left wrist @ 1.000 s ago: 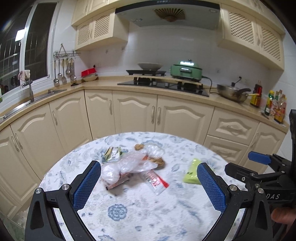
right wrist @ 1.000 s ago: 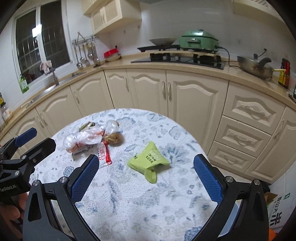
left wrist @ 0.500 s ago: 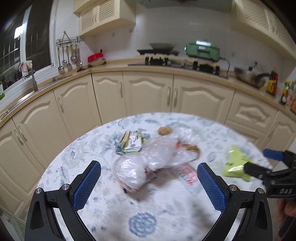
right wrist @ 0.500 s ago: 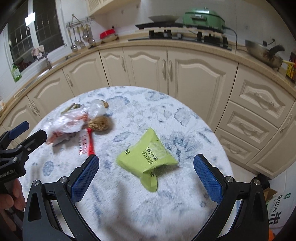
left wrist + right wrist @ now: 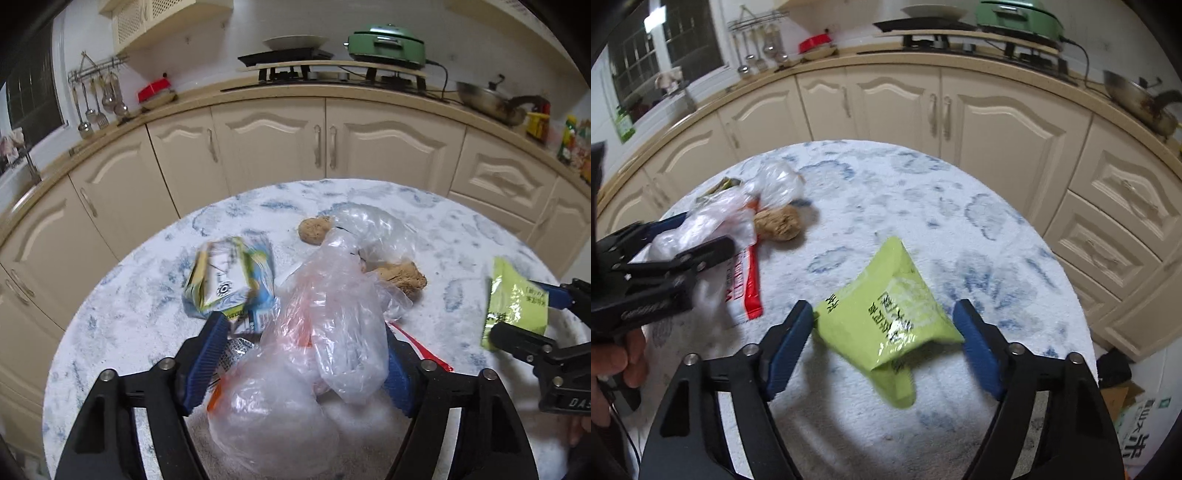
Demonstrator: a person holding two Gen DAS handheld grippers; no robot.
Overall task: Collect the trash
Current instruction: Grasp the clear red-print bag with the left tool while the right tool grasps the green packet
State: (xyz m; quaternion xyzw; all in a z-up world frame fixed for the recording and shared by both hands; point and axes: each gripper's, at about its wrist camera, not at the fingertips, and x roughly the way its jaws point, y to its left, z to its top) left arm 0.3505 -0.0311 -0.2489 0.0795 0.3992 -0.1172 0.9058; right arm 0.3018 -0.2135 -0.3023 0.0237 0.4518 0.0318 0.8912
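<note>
The left gripper [image 5: 301, 360], jaws just closing, pinches the clear plastic bag [image 5: 325, 317], orange and white scraps showing inside it; a crushed carton [image 5: 231, 282] lies just beyond its left finger; the right gripper [image 5: 884, 345], also closing, brackets the green packet [image 5: 886, 310] on the round table [image 5: 886, 177], contact uncertain.

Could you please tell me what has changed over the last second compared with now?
Both grippers have come down toward the table and their jaws have just been closing: the left gripper around the clear plastic bag, the right gripper around the green packet. The red-and-white wrapper and carton stayed put.
</note>
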